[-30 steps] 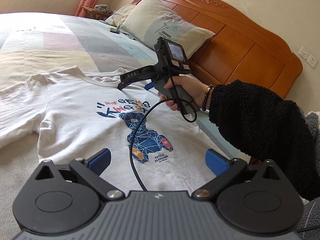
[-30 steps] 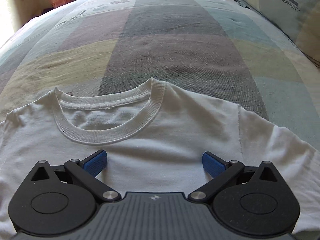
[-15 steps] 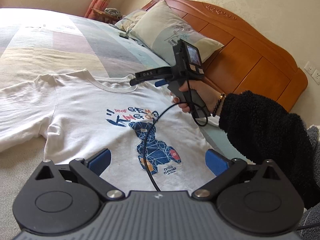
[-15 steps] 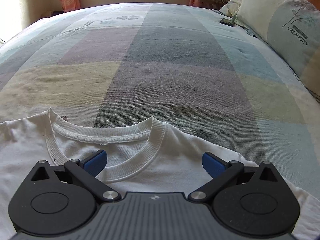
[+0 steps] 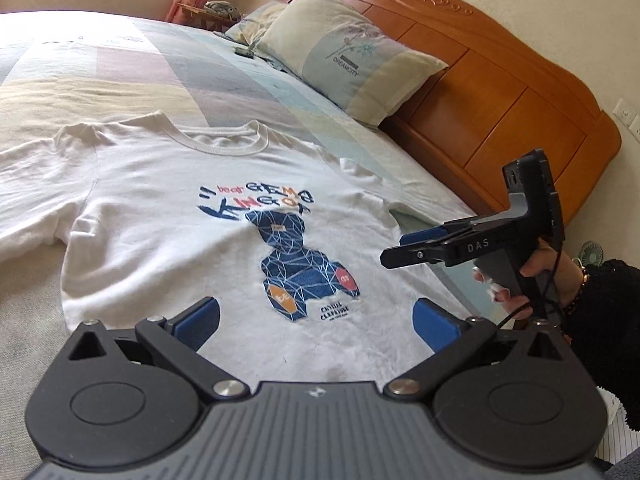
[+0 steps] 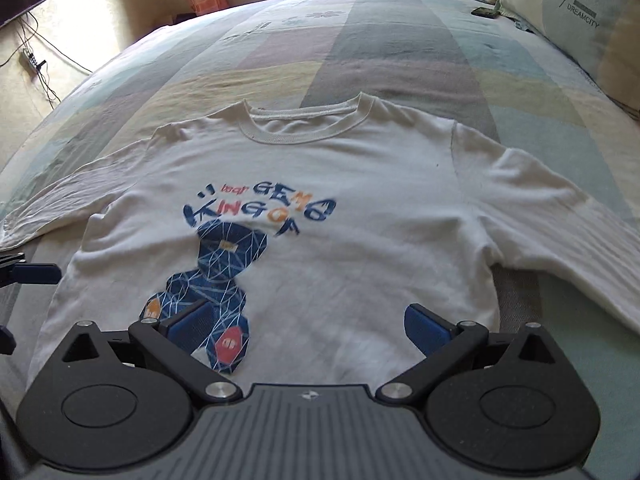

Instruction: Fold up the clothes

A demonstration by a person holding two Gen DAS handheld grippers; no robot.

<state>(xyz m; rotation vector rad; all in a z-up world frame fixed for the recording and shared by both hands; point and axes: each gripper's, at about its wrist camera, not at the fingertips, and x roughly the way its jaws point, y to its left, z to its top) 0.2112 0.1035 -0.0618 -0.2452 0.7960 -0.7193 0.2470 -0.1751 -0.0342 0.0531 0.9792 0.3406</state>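
Black two-finger left gripper (image 5: 316,320) with blue pads (image 5: 198,318), silver pivot screws, ribbed grey body, matching right gripper (image 6: 306,326) (its side stamped DAS), black cable trailing from its handle, fuzzy black sleeve (image 5: 600,312), beaded bracelet (image 5: 580,280) at the wrist

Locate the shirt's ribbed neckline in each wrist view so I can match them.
Left wrist: neckline upper left of centre, above the bear print.
Right wrist: neckline upper centre, above the bear print.
Shared landmark: the DREAMCITY pillow.
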